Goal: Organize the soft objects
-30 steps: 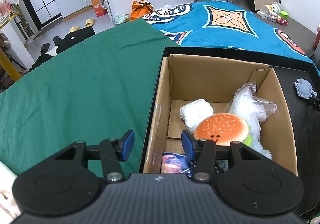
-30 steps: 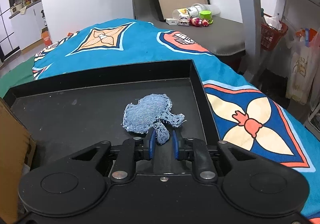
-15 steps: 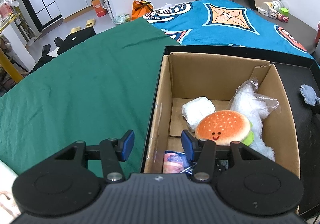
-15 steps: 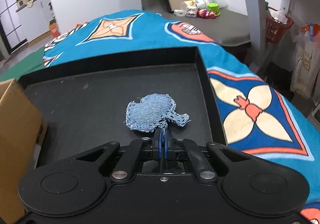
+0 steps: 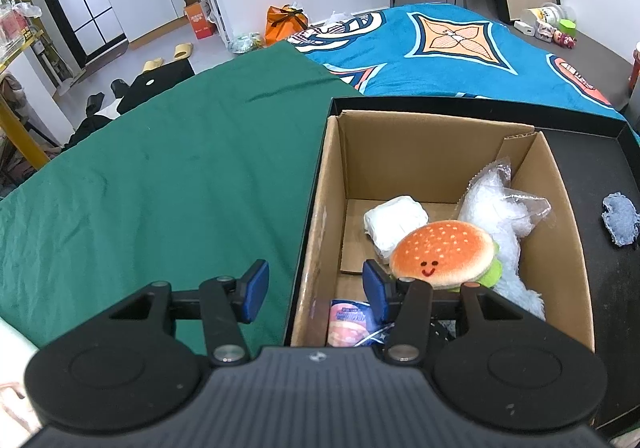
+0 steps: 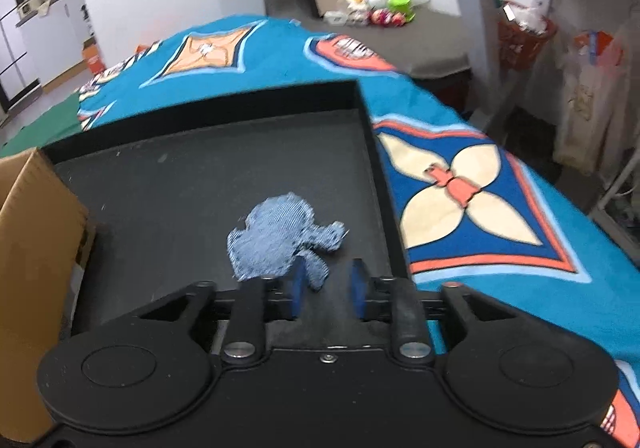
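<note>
A blue denim soft toy (image 6: 280,240) lies on the black tray (image 6: 180,176); it also shows in the left wrist view (image 5: 619,218). My right gripper (image 6: 327,288) is open just behind it, its lower limb near the left finger. A cardboard box (image 5: 440,152) holds a burger plush (image 5: 442,253), a white soft pack (image 5: 394,222), a white fluffy toy in plastic (image 5: 500,224) and a pink-blue packet (image 5: 348,322). My left gripper (image 5: 316,288) is open and empty, straddling the box's near left wall.
The box stands in the black tray (image 5: 600,120), its corner seen at the left of the right wrist view (image 6: 36,216). A green cloth (image 5: 160,168) and a blue patterned cloth (image 6: 460,200) cover the surface. Small toys and bottles (image 6: 376,8) sit far back.
My right gripper shut on the denim toy's limb, then opened again and shifted right. The toy still lies on the tray. My left gripper stayed open over the box wall.
</note>
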Demonstrator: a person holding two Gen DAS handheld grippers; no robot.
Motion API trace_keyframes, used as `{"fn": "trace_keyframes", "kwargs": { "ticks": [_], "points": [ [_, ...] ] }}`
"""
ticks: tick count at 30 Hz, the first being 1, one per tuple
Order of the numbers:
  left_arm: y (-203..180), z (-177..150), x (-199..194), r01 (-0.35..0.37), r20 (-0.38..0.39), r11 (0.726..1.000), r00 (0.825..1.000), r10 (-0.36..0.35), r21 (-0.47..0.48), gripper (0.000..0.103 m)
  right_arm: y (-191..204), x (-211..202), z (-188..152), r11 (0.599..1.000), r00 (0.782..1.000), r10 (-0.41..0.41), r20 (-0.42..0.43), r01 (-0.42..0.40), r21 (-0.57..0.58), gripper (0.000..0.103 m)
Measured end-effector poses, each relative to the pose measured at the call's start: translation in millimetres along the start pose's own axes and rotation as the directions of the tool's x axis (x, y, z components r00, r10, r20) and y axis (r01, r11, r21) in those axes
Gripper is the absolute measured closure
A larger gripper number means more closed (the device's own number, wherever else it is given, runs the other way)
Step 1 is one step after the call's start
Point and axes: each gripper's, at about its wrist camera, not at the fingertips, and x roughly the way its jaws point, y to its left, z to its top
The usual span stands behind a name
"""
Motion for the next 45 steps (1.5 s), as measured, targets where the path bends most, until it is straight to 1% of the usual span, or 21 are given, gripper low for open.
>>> {"fn": "trace_keyframes", "kwargs": {
  "ticks": [3,7,14,16,17,18,20,28,32,36,38,40,41,42,44,45],
  "points": [
    [-0.1,0.1,-1.2,0.001,0.002,1.0,1.0,-0.001,0.001,0.053,-1.9,-5.0,0.3,1.0,1.0,-0.01,0.028,0.01,0.014,0.071],
    [1.0,0.3,-3.0,0.002,0.005,1.0,1.0,-0.002,-0.002,0.053,-5.3,-5.4,3.5,0.994,0.996,0.068,0.055,-0.073,0.076,0.071],
    [1.1,1.3,-2.1,0.001,0.004,1.0,1.0,-0.001,-0.003,0.053,7.1,6.6,4.7,0.99,0.993,0.113,0.047,-0.116,0.074,0.071],
    [1.4,1.4,-1.8,0.001,0.003,1.0,1.0,-0.001,-0.004,0.053,11.7,7.6,5.4,0.991,0.992,0.112,0.055,-0.115,0.067,0.07],
    [1.4,1.5,-1.8,0.002,0.003,1.0,1.0,-0.002,-0.004,0.053,14.7,6.9,5.4,0.991,0.992,0.114,0.063,-0.118,0.064,0.067],
    [1.4,1.7,-1.6,0.003,0.002,1.0,1.0,-0.003,-0.004,0.053,16.6,6.4,6.3,0.991,0.991,0.114,0.071,-0.119,0.063,0.058],
    [1.3,2.0,-1.1,0.005,0.001,1.0,1.0,-0.005,-0.004,0.053,21.1,5.8,6.6,0.992,0.99,0.113,0.087,-0.118,0.051,0.051],
    [1.3,2.6,1.7,0.011,-0.003,1.0,1.0,-0.011,-0.004,0.053,33.4,8.6,7.9,0.995,0.989,0.103,0.109,-0.104,-0.003,0.051],
    [1.2,2.8,2.0,0.011,-0.005,1.0,1.0,-0.011,-0.005,0.053,36.1,17.3,5.1,0.996,0.993,0.091,0.073,-0.09,-0.016,0.049],
    [0.2,3.5,3.2,0.012,-0.008,1.0,1.0,-0.012,-0.003,0.053,36.7,20.8,5.2,0.997,0.995,0.074,0.063,-0.073,-0.023,0.049],
    [0.2,3.7,3.3,0.012,-0.007,1.0,1.0,-0.012,-0.004,0.053,36.3,24.6,3.6,0.998,0.998,0.049,0.046,-0.048,-0.03,0.05],
    [0.1,3.4,3.4,0.011,-0.008,1.0,1.0,-0.011,-0.004,0.053,35.8,26.4,1.3,0.999,0.999,0.03,0.042,-0.029,-0.045,0.055],
    [0.0,3.5,3.7,0.01,-0.008,1.0,1.0,-0.01,-0.005,0.053,36.9,25.4,0.8,0.998,0.999,0.017,0.042,-0.014,-0.062,0.062],
    [-0.4,3.5,4.2,0.01,-0.009,1.0,1.0,-0.01,-0.006,0.053,37.4,24.2,0.8,0.997,0.999,0.006,0.043,-0.003,-0.074,0.065],
    [-0.2,3.6,4.3,0.012,-0.011,1.0,1.0,-0.012,-0.008,0.053,35.3,22.1,1.1,0.998,0.999,0.019,0.036,-0.016,-0.066,0.069],
    [-0.4,3.7,4.0,0.015,-0.012,1.0,1.0,-0.015,-0.007,0.053,34.4,20.6,0.7,0.998,0.999,0.016,0.032,-0.014,-0.066,0.077]
  ]
}}
